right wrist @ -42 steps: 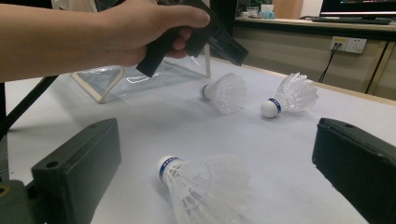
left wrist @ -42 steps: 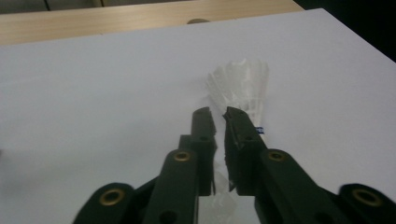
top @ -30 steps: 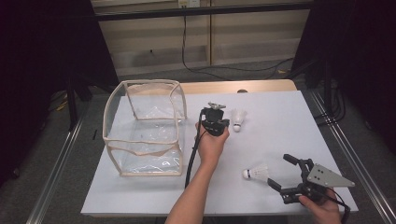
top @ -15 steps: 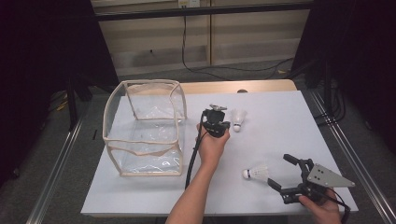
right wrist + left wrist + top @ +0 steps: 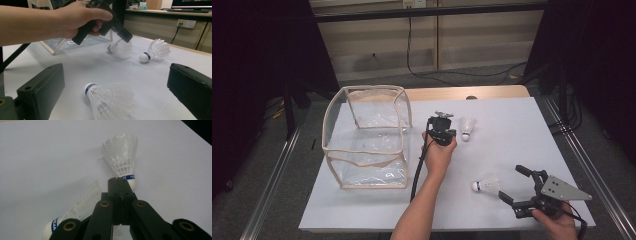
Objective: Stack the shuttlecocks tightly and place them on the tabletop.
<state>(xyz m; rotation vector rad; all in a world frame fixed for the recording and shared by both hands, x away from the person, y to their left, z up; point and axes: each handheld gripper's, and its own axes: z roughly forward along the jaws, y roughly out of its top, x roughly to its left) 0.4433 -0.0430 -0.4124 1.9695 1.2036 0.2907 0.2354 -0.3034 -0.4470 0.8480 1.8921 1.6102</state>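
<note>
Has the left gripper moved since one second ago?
Yes. The left gripper shifted slightly right, toward the far shuttlecock and away from the clear box.

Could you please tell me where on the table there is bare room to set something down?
The far right of the white table, beyond the shuttlecock by the left claw, lies bare. So does the near-left strip in front of the clear bag. It is crowded mid-table around the left claw and near right, where the right claw flanks another shuttlecock.

From my screen: feathery white shuttlecock (image 5: 110, 101), matt black plastic right gripper (image 5: 117, 87), glossy clear-plastic box (image 5: 367, 137) at 9 o'clock, smooth matt table (image 5: 512, 130).
</note>
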